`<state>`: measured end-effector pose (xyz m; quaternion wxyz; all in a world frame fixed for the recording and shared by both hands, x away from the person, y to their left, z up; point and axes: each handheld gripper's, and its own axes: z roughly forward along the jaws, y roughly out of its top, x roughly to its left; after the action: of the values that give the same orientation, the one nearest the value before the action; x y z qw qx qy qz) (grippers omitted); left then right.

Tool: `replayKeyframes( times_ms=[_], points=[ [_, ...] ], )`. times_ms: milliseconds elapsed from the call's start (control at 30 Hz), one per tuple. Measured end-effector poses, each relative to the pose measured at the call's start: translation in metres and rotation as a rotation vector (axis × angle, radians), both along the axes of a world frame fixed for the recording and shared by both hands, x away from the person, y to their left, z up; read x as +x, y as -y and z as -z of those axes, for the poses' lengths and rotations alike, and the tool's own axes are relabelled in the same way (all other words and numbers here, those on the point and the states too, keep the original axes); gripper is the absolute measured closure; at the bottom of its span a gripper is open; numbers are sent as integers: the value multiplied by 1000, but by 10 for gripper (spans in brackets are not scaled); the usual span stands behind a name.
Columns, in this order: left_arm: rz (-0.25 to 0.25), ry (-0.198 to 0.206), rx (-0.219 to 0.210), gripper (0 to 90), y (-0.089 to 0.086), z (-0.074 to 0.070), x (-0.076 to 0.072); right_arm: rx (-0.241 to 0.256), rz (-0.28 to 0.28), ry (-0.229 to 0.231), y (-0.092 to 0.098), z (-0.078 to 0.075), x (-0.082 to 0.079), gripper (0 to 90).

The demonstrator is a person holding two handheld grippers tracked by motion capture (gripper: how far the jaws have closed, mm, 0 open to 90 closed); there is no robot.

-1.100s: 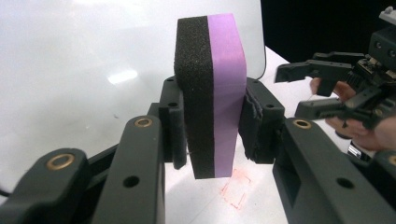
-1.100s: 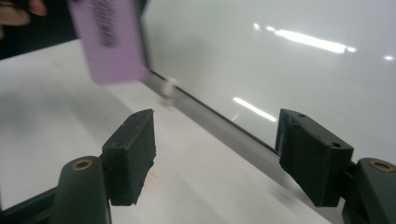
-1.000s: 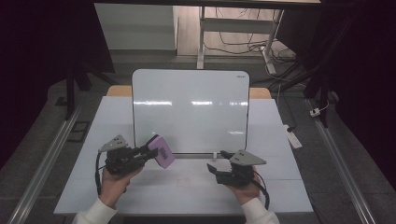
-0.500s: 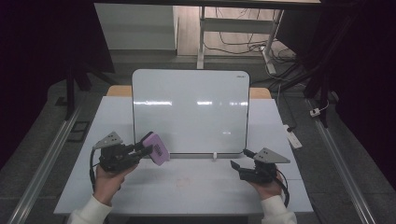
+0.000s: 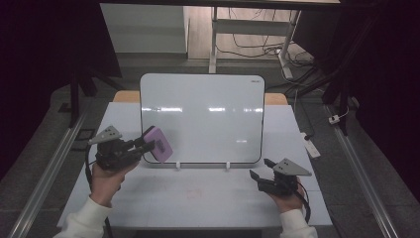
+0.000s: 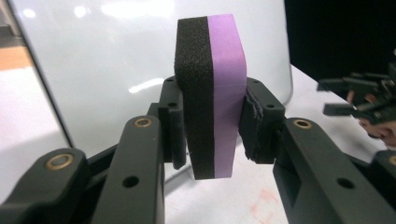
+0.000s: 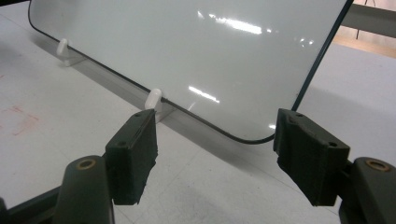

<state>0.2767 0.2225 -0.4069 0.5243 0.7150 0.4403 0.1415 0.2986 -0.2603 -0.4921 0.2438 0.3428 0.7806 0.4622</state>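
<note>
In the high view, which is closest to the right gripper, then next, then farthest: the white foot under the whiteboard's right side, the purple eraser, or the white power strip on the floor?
1. Small white plastic foot, just left of the right gripper.
2. White power strip, right, off the table.
3. Purple-and-black foam eraser, far left, in the left gripper.

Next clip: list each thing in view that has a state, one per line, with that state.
Left gripper: shut on the eraser, held at the whiteboard's lower left corner.
Eraser: clamped between the jaws, black felt on one side, purple on the other.
Right gripper: open, empty, near the whiteboard's lower right corner.
Whiteboard: propped upright on two white feet, surface blank.
Table: faint red smudges in front of the whiteboard.
</note>
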Motion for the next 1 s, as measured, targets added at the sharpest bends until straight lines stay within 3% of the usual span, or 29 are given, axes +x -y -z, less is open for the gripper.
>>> replayKeyframes(
  times_ms=[367,767,1000],
  points=[
    [-79,23,-15,637,-16,-17,25,-25,19,4,-5,2,0,301],
    [-137,20,42,638,-22,-45,62,-56,9,1,-10,6,1,300],
    [-177,5,81,637,-13,-44,84,-55,12,-1,-10,7,1,300]
  ],
)
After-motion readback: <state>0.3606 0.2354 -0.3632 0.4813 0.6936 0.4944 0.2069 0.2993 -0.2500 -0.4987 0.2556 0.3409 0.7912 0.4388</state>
